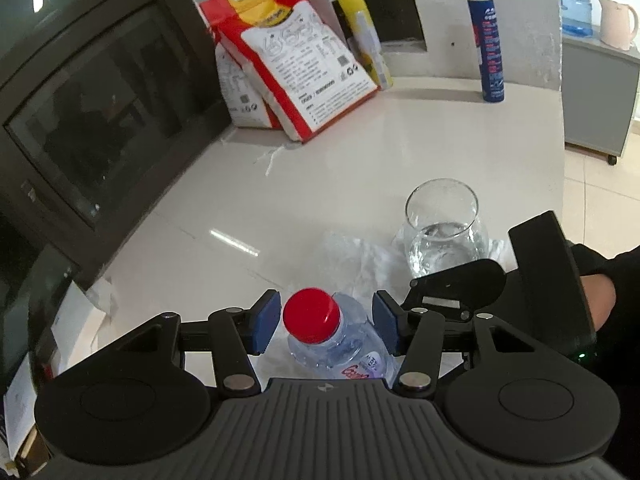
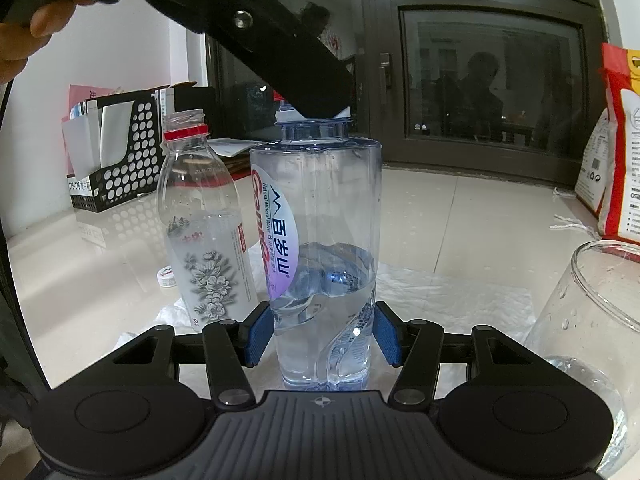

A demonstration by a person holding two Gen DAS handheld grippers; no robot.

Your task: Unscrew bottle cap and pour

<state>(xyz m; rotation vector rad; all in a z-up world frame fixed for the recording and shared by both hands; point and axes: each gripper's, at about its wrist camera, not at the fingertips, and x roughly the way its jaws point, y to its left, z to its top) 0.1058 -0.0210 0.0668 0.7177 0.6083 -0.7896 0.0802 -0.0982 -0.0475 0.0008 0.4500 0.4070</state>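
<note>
A clear water bottle [image 2: 324,236], partly full, stands upright on the white counter [image 1: 304,184]. My right gripper [image 2: 324,334] is shut on its lower body, blue pads against both sides. In the left wrist view its red cap [image 1: 311,314] is on the neck. My left gripper [image 1: 325,322] hovers over it, open, with a pad on each side of the cap and a gap to each. A round glass [image 1: 444,228] holding some water stands to the right; it also shows in the right wrist view [image 2: 596,340].
An uncapped empty bottle [image 2: 202,220] and a loose white cap [image 2: 167,276] stand left of the held bottle. Crumpled plastic sheet [image 1: 360,256] lies under them. Rice bags [image 1: 296,64], a sealant tube [image 1: 488,44], a file rack [image 2: 116,152] and a dark window frame [image 1: 92,120] line the counter.
</note>
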